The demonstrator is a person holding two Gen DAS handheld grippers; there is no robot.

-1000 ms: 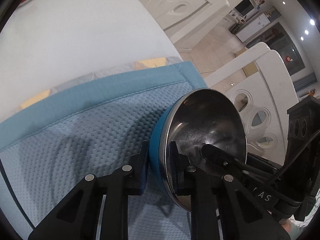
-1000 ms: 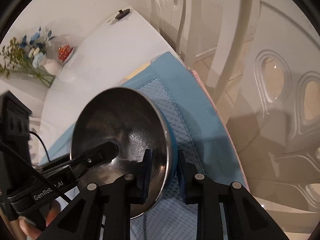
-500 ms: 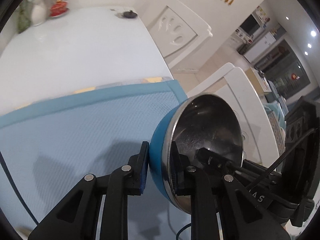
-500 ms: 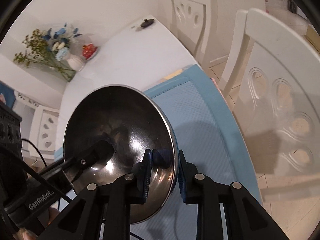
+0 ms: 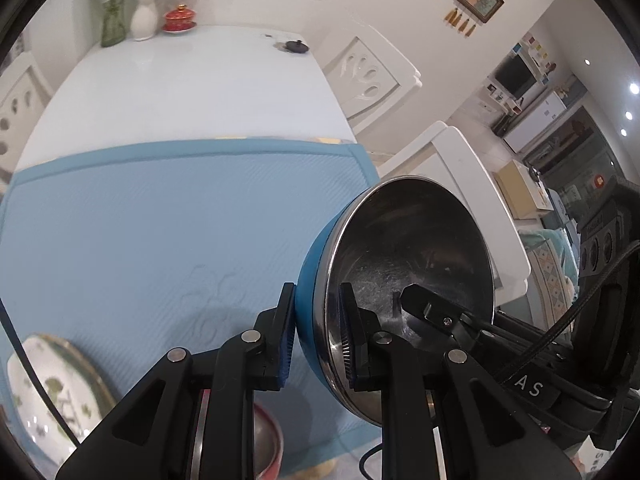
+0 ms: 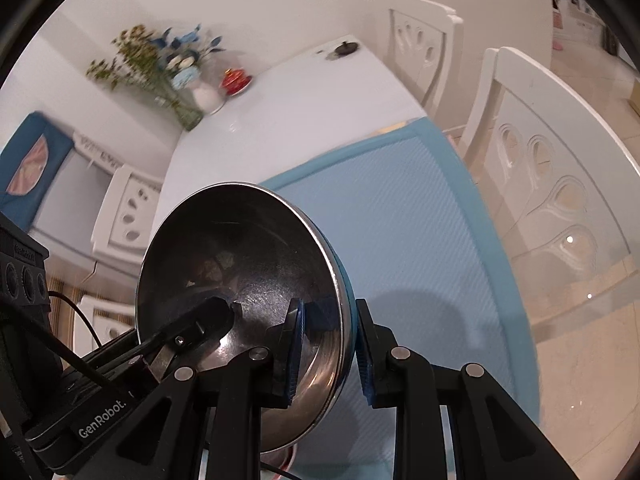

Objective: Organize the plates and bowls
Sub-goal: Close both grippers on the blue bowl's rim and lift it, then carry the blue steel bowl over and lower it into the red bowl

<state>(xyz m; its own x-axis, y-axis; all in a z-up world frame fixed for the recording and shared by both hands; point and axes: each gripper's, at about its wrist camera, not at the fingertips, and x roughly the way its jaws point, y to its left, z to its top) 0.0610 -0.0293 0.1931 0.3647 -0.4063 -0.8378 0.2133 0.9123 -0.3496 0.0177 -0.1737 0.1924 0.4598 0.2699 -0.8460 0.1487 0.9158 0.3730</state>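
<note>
A blue bowl (image 5: 404, 264) with a steel inside hangs in the air above the blue mat (image 5: 160, 232). My left gripper (image 5: 316, 338) is shut on its near rim, one pad outside and one inside. Across the bowl (image 6: 236, 284), my right gripper (image 6: 328, 346) is shut on the opposite rim. Each view shows the other gripper's finger reaching inside the bowl. Below the left gripper sits a red bowl (image 5: 268, 436) with a steel inside, partly hidden. A white floral plate (image 5: 48, 396) lies at the mat's near left.
The mat covers the near end of a white table (image 5: 188, 88). Flower vases (image 5: 128, 12), a red lidded cup (image 5: 181, 19) and a small black object (image 5: 295, 45) stand at its far end. White chairs (image 6: 560, 184) line the table's right side.
Both grippers have risen with the blue bowl, lifting it well clear of the mat. More of the table has come into sight, and the plate and red bowl now show below.
</note>
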